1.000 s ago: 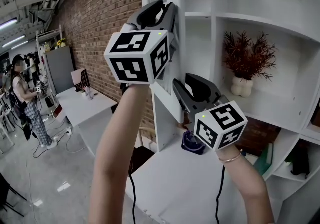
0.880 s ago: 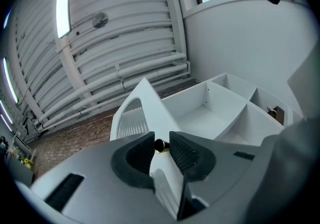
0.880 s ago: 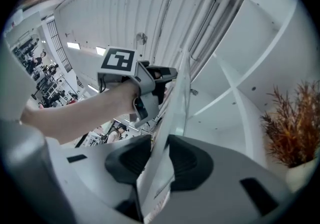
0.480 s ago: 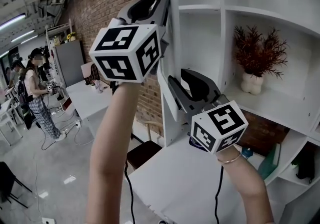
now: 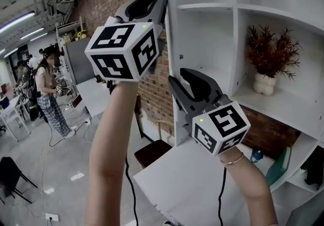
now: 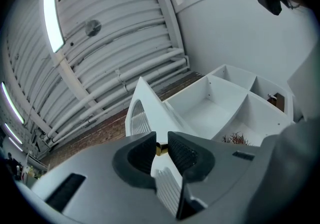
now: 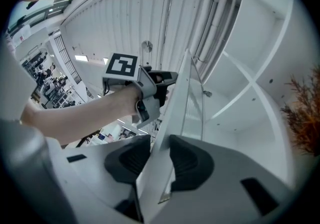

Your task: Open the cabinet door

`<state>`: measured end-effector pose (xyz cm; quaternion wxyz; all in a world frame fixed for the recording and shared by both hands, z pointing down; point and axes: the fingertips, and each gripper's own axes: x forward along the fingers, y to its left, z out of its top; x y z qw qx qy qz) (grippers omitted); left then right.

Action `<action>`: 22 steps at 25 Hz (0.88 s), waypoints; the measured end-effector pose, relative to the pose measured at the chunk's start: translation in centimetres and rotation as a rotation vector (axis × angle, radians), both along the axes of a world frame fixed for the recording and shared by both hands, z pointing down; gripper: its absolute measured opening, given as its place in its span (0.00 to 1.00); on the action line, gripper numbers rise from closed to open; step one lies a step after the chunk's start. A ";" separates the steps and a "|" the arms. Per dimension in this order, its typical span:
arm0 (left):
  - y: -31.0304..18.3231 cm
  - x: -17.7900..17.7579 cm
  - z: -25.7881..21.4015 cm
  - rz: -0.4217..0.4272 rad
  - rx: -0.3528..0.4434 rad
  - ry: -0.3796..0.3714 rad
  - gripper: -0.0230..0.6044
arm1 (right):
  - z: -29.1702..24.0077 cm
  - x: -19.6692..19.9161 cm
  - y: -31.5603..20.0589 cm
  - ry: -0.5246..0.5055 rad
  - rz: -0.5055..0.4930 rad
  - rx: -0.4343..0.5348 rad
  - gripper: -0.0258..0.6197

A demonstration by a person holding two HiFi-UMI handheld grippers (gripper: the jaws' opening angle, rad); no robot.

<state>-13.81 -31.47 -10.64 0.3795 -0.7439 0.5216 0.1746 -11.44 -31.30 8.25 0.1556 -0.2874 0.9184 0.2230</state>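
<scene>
My left gripper (image 6: 161,142), jaws just closing, pinches the small brass knob (image 6: 161,149). My right gripper (image 7: 160,144), jaws just eased wider, clamps the edge of the white cabinet door (image 7: 184,95), which stands ajar from the shelves (image 5: 212,33).

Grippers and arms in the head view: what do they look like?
The left gripper and right gripper are grey with black textured pads. Each carries a white cube with black square markers and a green light, and trails a black cable. No sleeves; a thin bracelet on the right wrist.
</scene>
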 end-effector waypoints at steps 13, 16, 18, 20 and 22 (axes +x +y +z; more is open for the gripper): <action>0.4 -2.6 -0.1 -0.078 -0.036 0.004 0.12 | 0.0 -2.5 0.6 0.001 -0.072 -0.003 0.23; 0.7 -3.4 -0.3 -0.091 -0.041 0.011 0.11 | -0.1 -3.1 0.9 -0.002 -0.087 -0.007 0.22; 0.8 -3.8 -0.3 -0.101 -0.045 0.015 0.11 | -0.1 -3.4 0.9 0.001 -0.094 -0.006 0.22; 0.8 -4.2 -0.4 -0.111 -0.049 0.018 0.10 | -0.1 -3.9 1.0 0.009 -0.096 -0.003 0.22; 0.9 -4.9 -0.3 -0.118 -0.054 0.025 0.09 | 0.0 -4.6 1.1 0.016 -0.098 -0.002 0.22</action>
